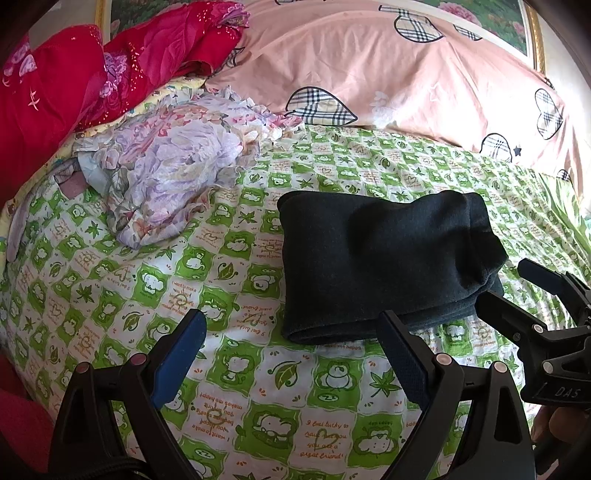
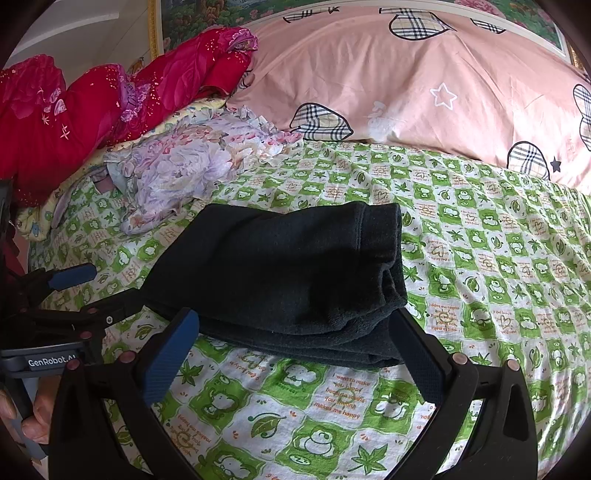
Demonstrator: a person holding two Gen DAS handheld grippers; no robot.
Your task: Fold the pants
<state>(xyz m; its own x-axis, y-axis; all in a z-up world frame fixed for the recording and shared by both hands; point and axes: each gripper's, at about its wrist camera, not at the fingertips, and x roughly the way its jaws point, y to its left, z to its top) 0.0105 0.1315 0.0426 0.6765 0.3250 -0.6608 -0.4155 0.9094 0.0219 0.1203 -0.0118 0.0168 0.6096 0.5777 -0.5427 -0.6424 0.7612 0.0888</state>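
Dark pants lie folded into a compact rectangle on the green-and-white patterned bedsheet; they also show in the right wrist view. My left gripper is open and empty, just in front of the bundle's near left corner. My right gripper is open and empty, its jaws spread at the bundle's near edge, apart from the cloth. The right gripper also shows at the right of the left wrist view. The left gripper shows at the left of the right wrist view.
A crumpled floral cloth lies left of the pants. Red bedding is piled at the far left. A pink pillow with plaid hearts runs along the back. A framed picture hangs behind it.
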